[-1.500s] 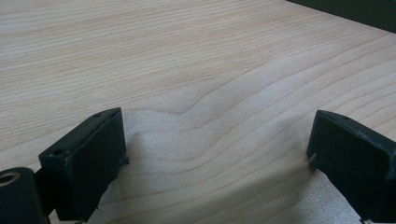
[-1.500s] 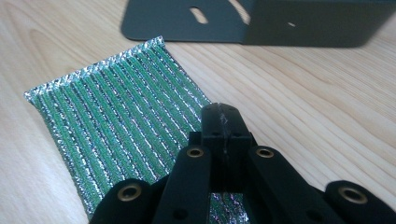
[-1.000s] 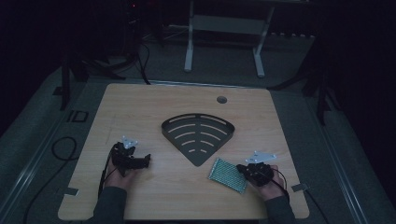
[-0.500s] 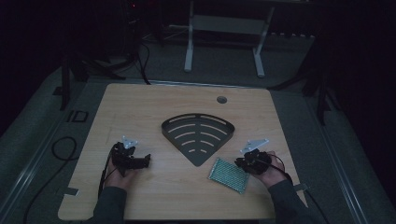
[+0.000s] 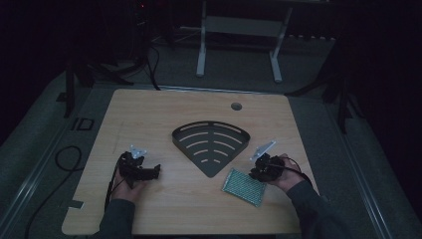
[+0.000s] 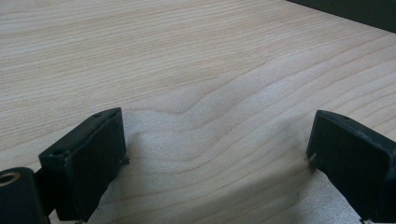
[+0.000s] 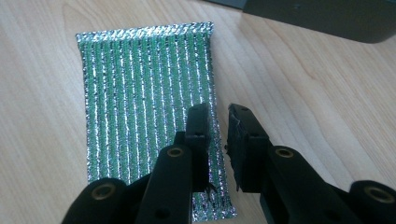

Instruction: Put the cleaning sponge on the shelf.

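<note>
A green and silver scouring pad (image 5: 244, 186) lies flat on the wooden table (image 5: 149, 114), near the front right. In the right gripper view the pad (image 7: 144, 93) has shiny ribbed stripes. My right gripper (image 5: 255, 172) hovers at the pad's right edge; its jaws (image 7: 219, 116) stand shut with a slim gap, one jaw over the pad, the other over bare wood. My left gripper (image 5: 152, 172) rests at the front left, open wide over bare table (image 6: 217, 140). A dark fan-shaped slotted rack (image 5: 211, 144) lies between them at the table's middle.
A round cable hole (image 5: 236, 106) sits in the table's far side. The rack's dark edge (image 7: 327, 18) shows just beyond the pad. Cables trail off the table's left side (image 5: 64, 159). A desk frame (image 5: 239, 45) stands on the floor behind.
My right gripper has moved forward and a little left, from beside the pad's right end to its far right edge. The pad and the left gripper have stayed put.
</note>
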Tool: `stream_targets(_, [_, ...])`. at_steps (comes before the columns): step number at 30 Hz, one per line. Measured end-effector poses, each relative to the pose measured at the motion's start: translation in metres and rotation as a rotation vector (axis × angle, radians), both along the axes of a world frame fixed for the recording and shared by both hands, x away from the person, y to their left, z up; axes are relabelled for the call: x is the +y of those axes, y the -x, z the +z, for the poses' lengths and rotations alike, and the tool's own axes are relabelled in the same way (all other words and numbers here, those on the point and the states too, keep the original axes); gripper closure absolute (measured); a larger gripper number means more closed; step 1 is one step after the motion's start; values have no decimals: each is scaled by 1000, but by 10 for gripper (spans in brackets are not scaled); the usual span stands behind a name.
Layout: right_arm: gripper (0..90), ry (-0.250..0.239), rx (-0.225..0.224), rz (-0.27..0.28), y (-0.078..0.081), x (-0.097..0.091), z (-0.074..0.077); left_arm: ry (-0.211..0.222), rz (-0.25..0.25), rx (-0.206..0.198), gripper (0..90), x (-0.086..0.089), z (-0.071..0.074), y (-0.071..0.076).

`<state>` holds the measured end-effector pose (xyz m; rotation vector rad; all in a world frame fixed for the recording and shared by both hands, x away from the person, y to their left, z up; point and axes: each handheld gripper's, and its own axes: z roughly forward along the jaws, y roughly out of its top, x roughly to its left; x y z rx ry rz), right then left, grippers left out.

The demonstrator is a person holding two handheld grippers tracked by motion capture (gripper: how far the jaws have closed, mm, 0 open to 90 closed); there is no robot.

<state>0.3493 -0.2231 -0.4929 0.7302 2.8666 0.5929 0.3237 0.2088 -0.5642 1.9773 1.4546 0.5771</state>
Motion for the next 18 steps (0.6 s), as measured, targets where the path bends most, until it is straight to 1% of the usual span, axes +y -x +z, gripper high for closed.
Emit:
stream_targets(7, [732, 52, 60, 56, -9, 7, 1, 0, 0, 0, 48, 0, 0, 0])
stream_targets(11, [715, 66, 81, 83, -14, 11, 2, 0, 0, 0, 48, 0, 0, 0])
stream_targets(16, [699, 101, 105, 116, -19, 16, 3, 0, 0, 0, 48, 0, 0, 0])
stream_targets(18, [697, 103, 109, 121, -20, 17, 4, 0, 0, 0, 48, 0, 0, 0])
